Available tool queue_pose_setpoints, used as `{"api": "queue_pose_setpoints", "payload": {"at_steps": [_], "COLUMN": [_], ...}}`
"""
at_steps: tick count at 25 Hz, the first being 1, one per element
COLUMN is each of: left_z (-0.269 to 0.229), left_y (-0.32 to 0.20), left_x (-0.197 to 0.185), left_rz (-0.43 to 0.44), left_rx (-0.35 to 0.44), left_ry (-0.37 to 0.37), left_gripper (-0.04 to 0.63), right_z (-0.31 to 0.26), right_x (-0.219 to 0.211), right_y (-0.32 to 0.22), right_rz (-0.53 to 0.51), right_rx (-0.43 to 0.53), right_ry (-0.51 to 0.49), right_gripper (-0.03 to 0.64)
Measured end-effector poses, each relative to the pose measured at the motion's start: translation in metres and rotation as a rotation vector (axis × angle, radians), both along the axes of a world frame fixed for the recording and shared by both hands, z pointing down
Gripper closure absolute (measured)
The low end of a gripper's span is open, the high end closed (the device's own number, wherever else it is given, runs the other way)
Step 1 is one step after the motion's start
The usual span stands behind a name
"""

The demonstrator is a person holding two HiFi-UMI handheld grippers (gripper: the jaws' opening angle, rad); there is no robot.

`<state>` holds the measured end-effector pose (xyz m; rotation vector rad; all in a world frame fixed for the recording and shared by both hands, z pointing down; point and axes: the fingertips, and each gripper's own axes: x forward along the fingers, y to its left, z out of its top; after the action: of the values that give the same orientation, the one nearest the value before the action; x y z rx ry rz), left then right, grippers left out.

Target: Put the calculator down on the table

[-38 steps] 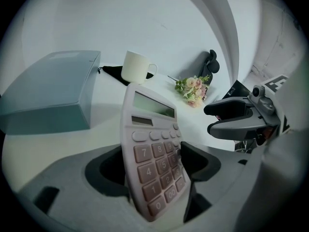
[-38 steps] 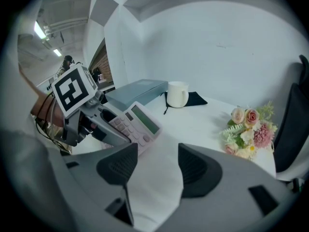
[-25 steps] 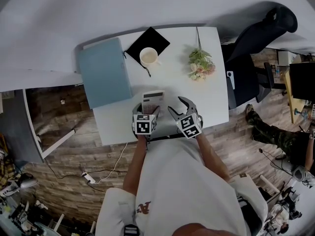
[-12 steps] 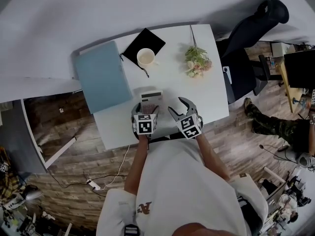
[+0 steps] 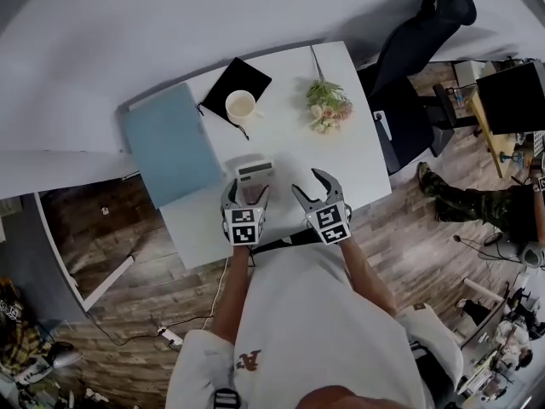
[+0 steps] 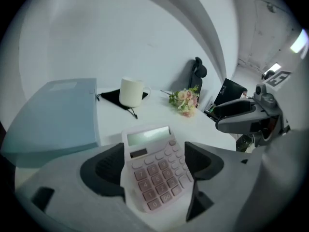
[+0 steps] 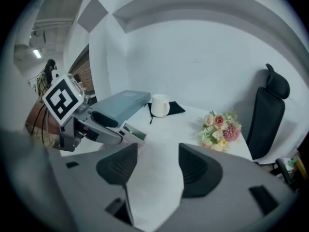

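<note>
Left gripper (image 6: 153, 166) jaws are spread about as wide as they go, having just been opening, w/ the calculator (image 6: 152, 170) lying btwn them, keys up, display end away from the person. The pads flank its long edges but don't look to be pressing, so it reads as a release, not a grip. The calculator seems to lie flat on the bench (image 5: 289, 156) near the front edge, a bit skewed. I'd say the put-down is done or as good as. The wide spread makes sense for backing off w/o dragging it.

Right gripper (image 7: 157, 166) jaws are also spread, w/ nothing btwn them but bare bench. It hovers just beside the left one, prob. only keeping clear.

Further out, a mug (image 5: 240, 106) sits on a black pouch (image 5: 223, 85) toward the back. A teal folder (image 5: 170, 143) is at the bench's left side, flowers (image 5: 326, 109) back right, and an office chair (image 5: 417, 49) beyond the corner. All are well apart from the calculator, so there's little to knock on the way out.
</note>
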<state>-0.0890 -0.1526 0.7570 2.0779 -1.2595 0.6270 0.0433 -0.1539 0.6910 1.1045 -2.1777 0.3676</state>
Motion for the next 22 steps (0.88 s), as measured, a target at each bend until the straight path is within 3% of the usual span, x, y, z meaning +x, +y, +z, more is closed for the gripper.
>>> {"api": "queue_pose_setpoints", "payload": {"at_steps": [4, 11, 17, 22], "left_z": [-0.048, -0.136, -0.214, -0.265], "left_y": [-0.008, -0.012, -0.007, 0.013], "left_x": [0.005, 0.01, 0.007, 0.005], "left_rz": [0.041, 0.002, -0.069, -0.115], "left_rx": [0.194, 0.464, 0.64, 0.744], "left_ry": [-0.033, -0.098, -0.154, -0.178], "left_gripper": [0.198, 0.225, 0.221, 0.221], "right_z": [-0.035, -0.111, -0.176, -0.222], "right_x": [0.008, 0.015, 0.013, 0.016], "right_y": [-0.013, -0.025, -0.015, 0.003], "right_rz": [0.047, 0.033, -0.029, -0.062], "right_rx": [0.106, 0.294, 0.422, 0.513], "right_ry": [-0.056, -0.16, -0.252, -0.294], "right_gripper": [0.347, 0.347, 0.341, 0.316]}}
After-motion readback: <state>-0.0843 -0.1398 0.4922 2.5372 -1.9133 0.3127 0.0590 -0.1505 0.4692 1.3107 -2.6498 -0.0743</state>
